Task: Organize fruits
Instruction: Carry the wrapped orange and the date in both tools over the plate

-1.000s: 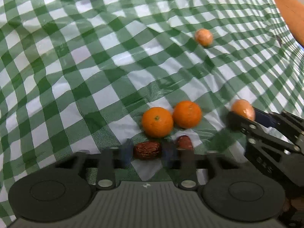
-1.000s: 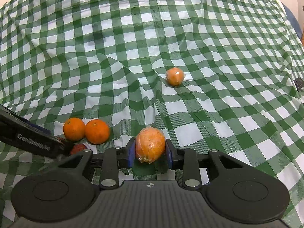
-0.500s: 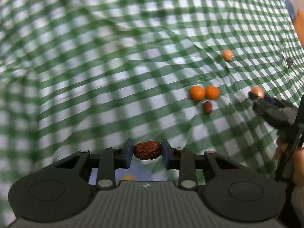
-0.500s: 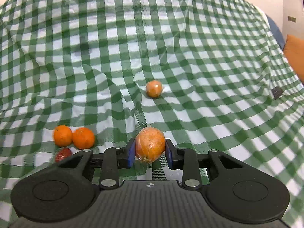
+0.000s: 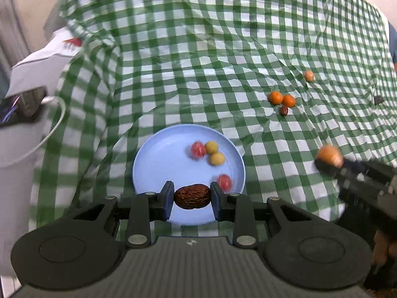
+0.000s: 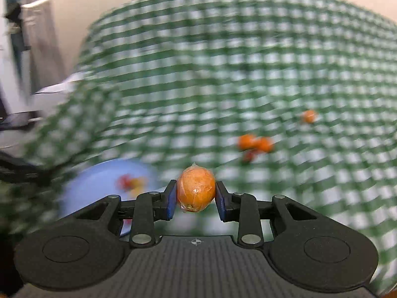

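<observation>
My left gripper [image 5: 191,197] is shut on a wrinkled brown date [image 5: 192,196], held above the near edge of a light blue plate [image 5: 158,159]. On the plate lie two red fruits and two yellow ones [image 5: 211,147]. My right gripper [image 6: 196,190] is shut on a plastic-wrapped orange [image 6: 196,190]; the same gripper appears at the right of the left wrist view with the wrapped orange [image 5: 330,155] in it. On the green checked cloth lie two small oranges [image 5: 282,98], a second date [image 5: 283,110] and another wrapped orange [image 5: 309,76].
The blue plate [image 6: 99,181] shows blurred at the lower left of the right wrist view. A white container [image 5: 22,134] with a white cable and a dark device stands off the cloth's left edge. A small dark object [image 5: 378,99] lies at the far right.
Both grippers rose and swung left with their fruit still held. The blue plate and the white container came into view; the loose oranges and date shifted far to the right.
</observation>
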Demonstrator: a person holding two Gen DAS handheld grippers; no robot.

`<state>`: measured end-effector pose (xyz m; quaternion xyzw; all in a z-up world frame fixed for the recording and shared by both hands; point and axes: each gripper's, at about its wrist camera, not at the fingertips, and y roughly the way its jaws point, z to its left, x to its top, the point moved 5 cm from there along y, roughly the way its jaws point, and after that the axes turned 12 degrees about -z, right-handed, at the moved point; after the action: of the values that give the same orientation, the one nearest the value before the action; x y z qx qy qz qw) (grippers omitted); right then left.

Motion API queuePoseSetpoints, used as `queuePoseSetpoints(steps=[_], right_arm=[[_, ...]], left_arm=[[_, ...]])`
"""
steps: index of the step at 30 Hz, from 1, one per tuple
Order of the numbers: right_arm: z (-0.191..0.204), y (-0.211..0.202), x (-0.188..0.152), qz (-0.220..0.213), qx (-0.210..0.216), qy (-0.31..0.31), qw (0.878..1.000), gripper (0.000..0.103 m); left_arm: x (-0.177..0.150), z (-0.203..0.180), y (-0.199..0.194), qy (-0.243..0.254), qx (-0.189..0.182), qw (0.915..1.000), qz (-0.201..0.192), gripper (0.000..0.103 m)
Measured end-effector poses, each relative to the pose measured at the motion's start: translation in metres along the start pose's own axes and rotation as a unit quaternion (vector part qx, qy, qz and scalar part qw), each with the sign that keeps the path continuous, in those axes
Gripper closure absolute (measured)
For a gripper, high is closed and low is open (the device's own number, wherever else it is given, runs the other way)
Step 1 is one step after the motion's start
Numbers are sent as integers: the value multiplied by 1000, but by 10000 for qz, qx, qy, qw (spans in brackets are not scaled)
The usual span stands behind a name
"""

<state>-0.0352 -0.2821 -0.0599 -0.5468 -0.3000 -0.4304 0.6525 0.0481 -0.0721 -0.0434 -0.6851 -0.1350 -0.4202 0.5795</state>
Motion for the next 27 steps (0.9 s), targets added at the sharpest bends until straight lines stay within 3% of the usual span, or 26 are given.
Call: queuePoseSetpoints(steps=[5, 10, 27], right_arm=[[68, -27, -5, 164, 714, -439, 9963, 70], [107, -46, -11, 220, 1006, -877, 9908, 70], [117, -59, -7, 232, 957, -1136, 9886, 70]], left_arm=[[-20, 15, -30, -260, 1, 9995, -155, 68], [-38, 31, -52, -499, 18, 9983, -292, 68], [-46, 42, -71, -766, -131, 9954, -565, 68]])
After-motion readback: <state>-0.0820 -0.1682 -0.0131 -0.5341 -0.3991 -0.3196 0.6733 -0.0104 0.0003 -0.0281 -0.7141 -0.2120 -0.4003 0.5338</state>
